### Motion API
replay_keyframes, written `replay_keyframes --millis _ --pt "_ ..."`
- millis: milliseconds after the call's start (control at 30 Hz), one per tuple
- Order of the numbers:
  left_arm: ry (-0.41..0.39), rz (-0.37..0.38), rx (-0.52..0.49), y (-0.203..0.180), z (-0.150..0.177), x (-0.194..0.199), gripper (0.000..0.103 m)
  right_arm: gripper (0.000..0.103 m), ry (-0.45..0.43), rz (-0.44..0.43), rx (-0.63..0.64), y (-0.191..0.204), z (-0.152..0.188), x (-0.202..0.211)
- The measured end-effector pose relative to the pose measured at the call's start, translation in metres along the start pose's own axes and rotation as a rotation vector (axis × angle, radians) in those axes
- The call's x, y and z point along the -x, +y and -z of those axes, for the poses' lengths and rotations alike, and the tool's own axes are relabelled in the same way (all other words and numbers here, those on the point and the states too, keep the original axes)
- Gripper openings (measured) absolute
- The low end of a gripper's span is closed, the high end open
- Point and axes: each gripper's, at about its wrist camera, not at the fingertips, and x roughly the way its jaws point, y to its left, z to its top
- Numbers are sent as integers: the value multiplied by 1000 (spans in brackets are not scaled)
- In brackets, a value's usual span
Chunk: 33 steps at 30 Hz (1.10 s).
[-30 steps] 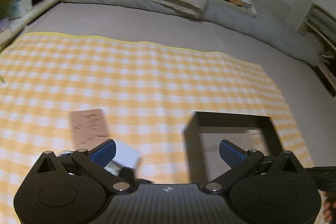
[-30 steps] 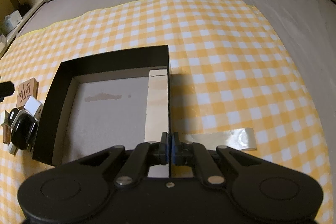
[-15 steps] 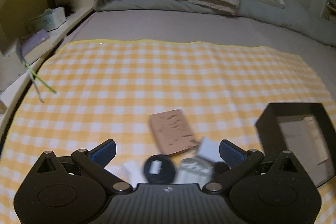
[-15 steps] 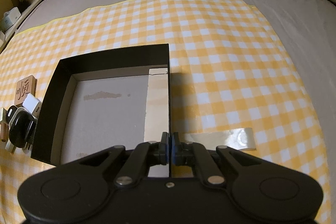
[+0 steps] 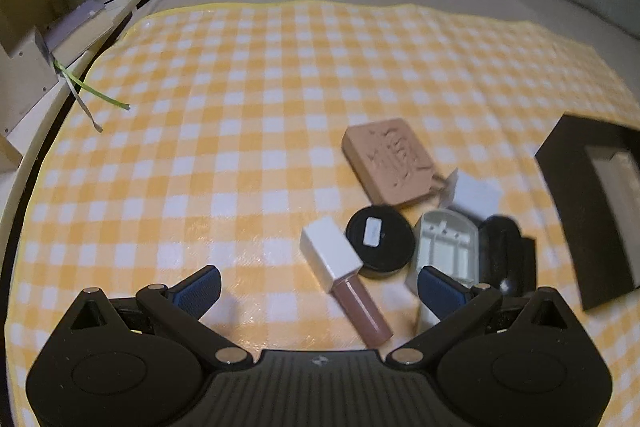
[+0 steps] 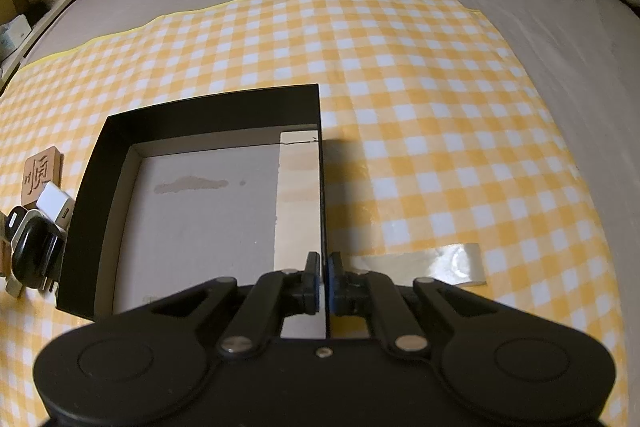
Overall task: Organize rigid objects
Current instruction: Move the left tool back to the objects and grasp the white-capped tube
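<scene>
The right gripper (image 6: 323,273) pinches the black box (image 6: 208,107) by its right wall; inside lies only a pale wooden strip (image 6: 298,187). The left gripper (image 5: 318,285) gapes wide above the lip gloss tube (image 5: 344,277).

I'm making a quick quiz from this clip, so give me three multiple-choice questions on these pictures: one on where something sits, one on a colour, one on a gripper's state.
1. Where does the carved wooden tile lie?
A. inside the black box
B. on the checked cloth, outside the box's left wall
C. on the pillow

2. What colour is the cap of the lip gloss tube?
A. white
B. red
C. green

3. What state is the right gripper in?
A. wide open over the cloth
B. shut on the black box's right wall
C. shut on the tape strip

Answers:
1 B: the tile rests on the checked cloth, left of the black box.
2 A: the square cap is white, above a pinkish tube.
3 B: its fingers pinch the thin wall, while the left gripper is spread open.
</scene>
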Motion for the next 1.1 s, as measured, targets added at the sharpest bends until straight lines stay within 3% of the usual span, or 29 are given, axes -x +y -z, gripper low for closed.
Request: replay_keyframes --millis 200,400,500,567,633,767,1100 --pt "-16 -47 -48 0 -3 -9 92 7 3 3 9 1 1 0" --pt "13 -20 33 14 -8 -20 90 7 13 -2 7 -1 0 -1" --pt "11 -18 47 14 -7 -20 74 8 15 -1 8 0 -1 -2" --pt "5 -1 55 14 -9 -21 52 9 17 1 11 0 -2 -3" --pt "8 37 94 17 -10 -22 45 9 17 4 16 1 -2 -4" --pt "24 37 127 19 -10 -22 32 9 18 1 12 2 -2 -4" --pt "15 6 179 20 -8 -23 32 10 28 3 23 4 0 -5"
